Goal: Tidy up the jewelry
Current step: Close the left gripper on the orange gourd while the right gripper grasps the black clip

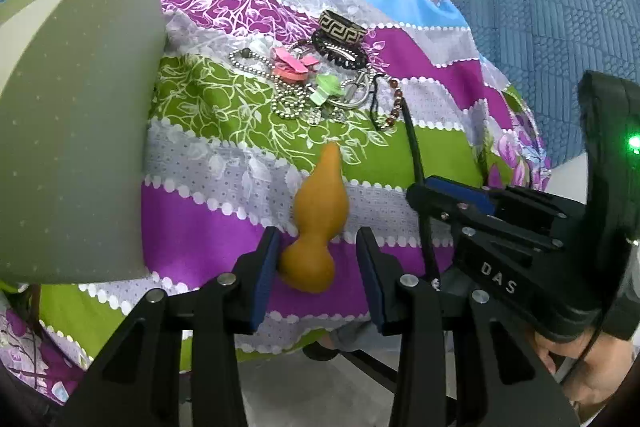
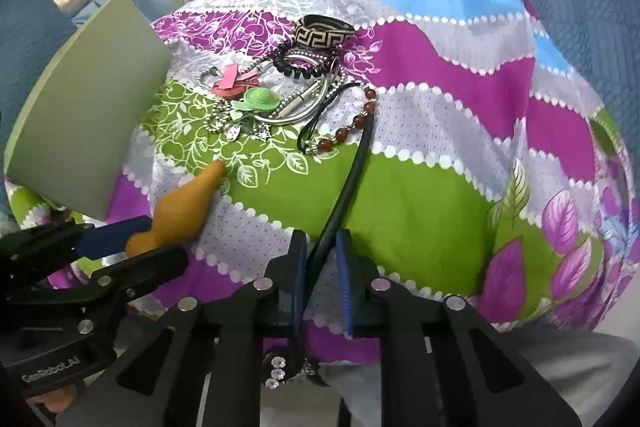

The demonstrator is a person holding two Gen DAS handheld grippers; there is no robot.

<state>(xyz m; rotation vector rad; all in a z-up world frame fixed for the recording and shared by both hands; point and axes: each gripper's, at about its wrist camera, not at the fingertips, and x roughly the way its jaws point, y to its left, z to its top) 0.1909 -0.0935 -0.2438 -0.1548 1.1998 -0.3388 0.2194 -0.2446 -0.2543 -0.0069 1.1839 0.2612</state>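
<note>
Left gripper (image 1: pixel 316 233) loose around an orange gourd (image 1: pixel 320 203), right gripper (image 2: pixel 320 239) nearly closed about a black stick (image 2: pixel 352 179).

Right of the grey board (image 1: pixel 80 107), by its near corner: gourd touching one pad only, the other standing clear, so not gripped. Further right: stick slanted across a narrow gap, pinched or merely resting, cannot tell. Likely to roll on the striped cloth (image 1: pixel 200 227) if nudged; likely to drag the red beads (image 2: pixel 348 131) just beside the stick's tip if lifted. Jewelry pile (image 1: pixel 316 79) right of the board's far half: ball chains, pink and green clips, silver bangles, black coil, patterned cuff, all tangled.
</note>
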